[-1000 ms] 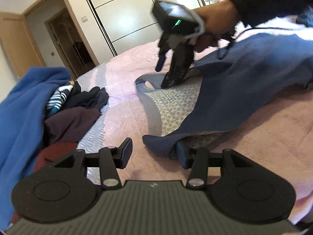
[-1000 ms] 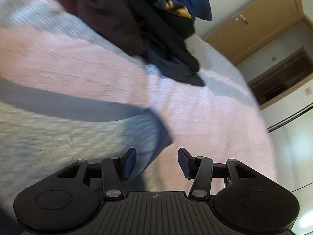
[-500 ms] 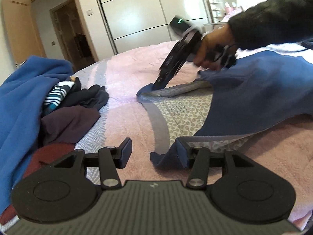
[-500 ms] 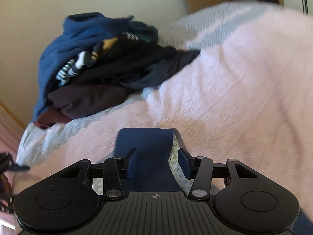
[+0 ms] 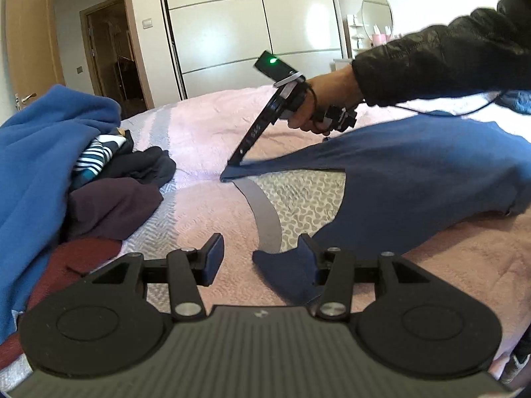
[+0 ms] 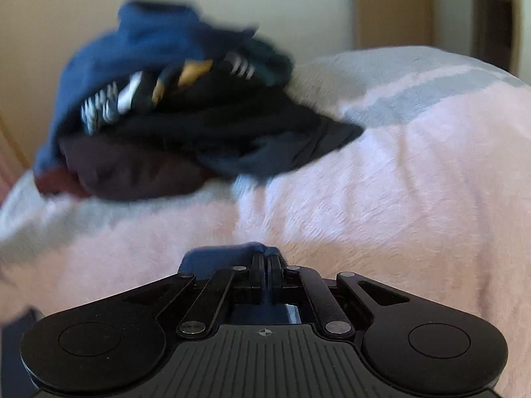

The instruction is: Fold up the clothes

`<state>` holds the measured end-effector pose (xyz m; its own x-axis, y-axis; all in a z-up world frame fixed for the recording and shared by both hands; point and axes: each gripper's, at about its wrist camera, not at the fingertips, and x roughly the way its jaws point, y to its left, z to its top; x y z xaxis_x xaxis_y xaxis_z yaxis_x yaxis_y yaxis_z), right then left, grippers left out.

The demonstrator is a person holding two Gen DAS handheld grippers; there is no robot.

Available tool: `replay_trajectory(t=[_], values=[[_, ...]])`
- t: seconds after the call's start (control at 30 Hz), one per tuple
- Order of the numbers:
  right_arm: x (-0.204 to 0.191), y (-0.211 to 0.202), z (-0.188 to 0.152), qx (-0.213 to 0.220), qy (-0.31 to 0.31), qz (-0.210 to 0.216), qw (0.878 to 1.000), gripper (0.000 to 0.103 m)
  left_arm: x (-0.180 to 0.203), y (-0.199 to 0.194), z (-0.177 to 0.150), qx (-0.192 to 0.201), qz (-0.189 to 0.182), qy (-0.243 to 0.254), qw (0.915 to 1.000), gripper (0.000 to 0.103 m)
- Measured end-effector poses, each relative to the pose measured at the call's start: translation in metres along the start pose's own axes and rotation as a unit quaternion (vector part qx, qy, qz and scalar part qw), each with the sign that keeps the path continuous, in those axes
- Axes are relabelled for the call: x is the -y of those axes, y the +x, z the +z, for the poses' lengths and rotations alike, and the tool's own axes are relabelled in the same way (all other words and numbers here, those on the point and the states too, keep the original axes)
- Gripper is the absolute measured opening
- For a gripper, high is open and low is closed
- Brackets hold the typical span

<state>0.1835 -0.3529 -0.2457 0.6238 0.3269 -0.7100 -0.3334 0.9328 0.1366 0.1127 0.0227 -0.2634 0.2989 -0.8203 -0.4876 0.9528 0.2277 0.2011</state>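
My right tool (image 6: 265, 265) is clenched, its two fingers pressed together on a corner of the blue garment (image 6: 229, 253) that bunches up just ahead of the fingertips. In the left wrist view I see that same tool (image 5: 232, 162) from outside: the hand (image 5: 315, 109) holds it tilted down, tip touching the far left corner of the blue garment (image 5: 431, 179) where it meets the bed (image 5: 205, 122). A black sleeve (image 5: 448, 66) covers the arm behind the hand.

My left tool (image 5: 259, 262) is released, its fingers standing wide apart. The right finger sits at the near corner of the garment, and the cloth lies against it and partly over it; the left finger hangs over bare pink bedcover.

The garment lies spread across the bed, from those two corners off to the right. Between the corners its edge is turned back, showing a grey patterned lining (image 5: 305, 199) with a plain grey band along the left rim.

Further left on the bed sits a pile of clothes (image 5: 109, 182): a big blue fleece, something striped, dark pieces and a maroon one nearest me. The right wrist view shows the same pile (image 6: 172, 122), blurred, well beyond the pinched corner.

Behind the bed stand white wardrobe doors (image 5: 249, 26) and a wooden door (image 5: 30, 49) at far left.
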Motion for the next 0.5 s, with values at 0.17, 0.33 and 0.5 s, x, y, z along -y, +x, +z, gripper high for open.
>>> replay_trajectory(t=[0.17,0.33,0.5], values=[[-0.008,0.004,-0.014,-0.027,-0.026,-0.054,0.998,0.01,0.006,0.005,-0.002,-0.021,0.018,0.001,0.9996,0.045],[-0.014,-0.064,-0.037,0.027,0.055,-0.067,0.996,0.044,0.002,0.005,0.001,-0.032,0.029,-0.033,0.9985,0.045],[-0.041,-0.137,-0.113,0.027,0.104,-0.067,0.992,0.044,0.014,0.02,0.006,-0.055,0.021,-0.025,0.9979,0.045]])
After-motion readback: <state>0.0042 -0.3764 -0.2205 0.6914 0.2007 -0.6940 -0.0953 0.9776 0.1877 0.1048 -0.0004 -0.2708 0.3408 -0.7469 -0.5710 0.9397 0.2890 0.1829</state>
